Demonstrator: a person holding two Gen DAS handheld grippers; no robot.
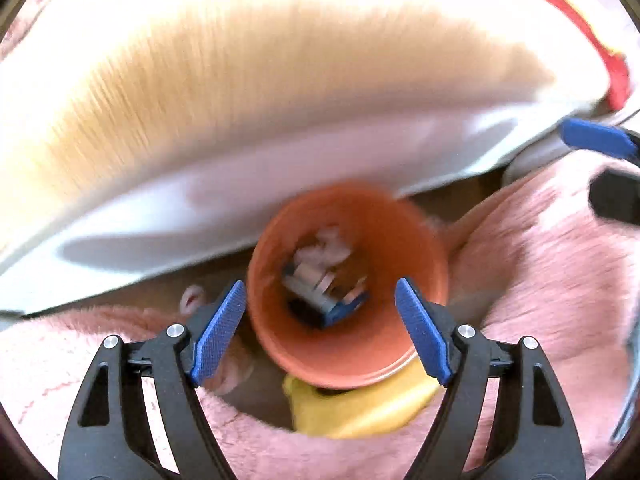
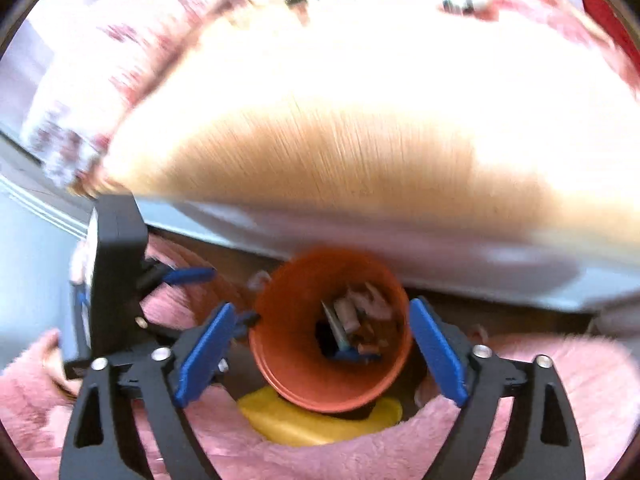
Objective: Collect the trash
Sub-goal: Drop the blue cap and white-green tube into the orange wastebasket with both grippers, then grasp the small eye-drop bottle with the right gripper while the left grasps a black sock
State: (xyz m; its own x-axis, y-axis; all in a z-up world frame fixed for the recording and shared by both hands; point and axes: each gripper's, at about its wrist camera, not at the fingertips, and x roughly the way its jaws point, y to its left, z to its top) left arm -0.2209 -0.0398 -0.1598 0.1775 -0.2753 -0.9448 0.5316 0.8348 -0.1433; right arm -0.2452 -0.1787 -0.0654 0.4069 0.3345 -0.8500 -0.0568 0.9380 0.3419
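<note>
An orange waste bin (image 1: 372, 344) stands below the table edge, seen from above. Trash (image 1: 316, 276) lies at its bottom: crumpled pale paper and a blue and grey wrapper. My left gripper (image 1: 321, 283) hangs over the bin mouth, open, with nothing between its blue pads. In the right wrist view my right gripper (image 2: 322, 304) also hovers open over the same bin (image 2: 292, 360), empty, with the trash (image 2: 360, 320) below it. The left gripper's black body (image 2: 116, 280) shows at the left there, and one blue pad (image 1: 596, 140) of the right gripper shows at the left wrist view's right edge.
A wooden table top (image 1: 280, 80) with a white edge runs across behind the bin. Pink fluffy fabric (image 1: 540, 280) lies on both sides of the bin. A yellow thing (image 2: 316, 420) sits under the bin's near side. A red strip (image 1: 616, 76) lies at the far right.
</note>
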